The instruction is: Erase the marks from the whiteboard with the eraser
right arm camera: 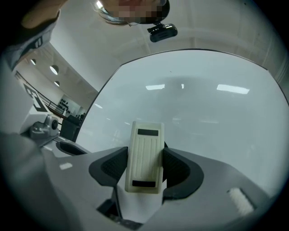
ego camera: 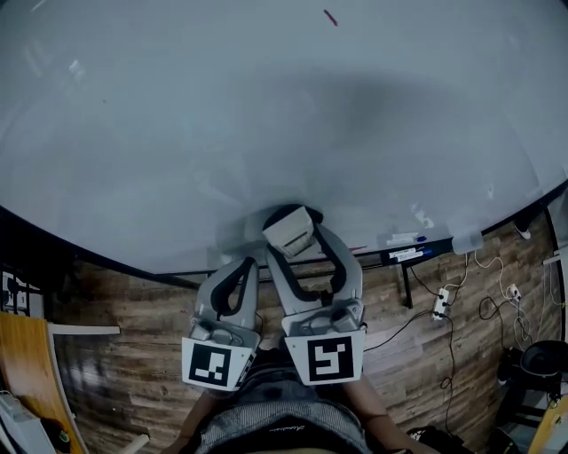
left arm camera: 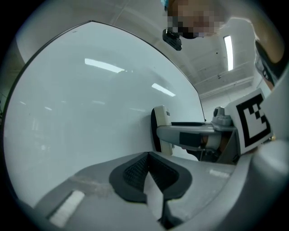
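The whiteboard [ego camera: 177, 133] fills most of the head view, and one short red mark [ego camera: 330, 17] shows near its top edge. My right gripper [ego camera: 298, 241] is shut on a cream eraser [ego camera: 289, 227], which is held at the board's lower edge. In the right gripper view the ribbed eraser [right arm camera: 144, 153] stands upright between the dark pads of the gripper [right arm camera: 144, 170], facing the board [right arm camera: 207, 103]. My left gripper [ego camera: 241, 270] hangs just left of it, shut and empty [left arm camera: 147, 170]. From the left gripper view the eraser [left arm camera: 161, 128] is seen edge-on against the board [left arm camera: 81, 108].
A marker tray [ego camera: 404, 254] with a few markers runs under the board at the right. On the wood floor [ego camera: 124, 390] lie a power strip [ego camera: 439, 303] and loose cables. A wooden desk edge [ego camera: 27, 372] sits at the lower left.
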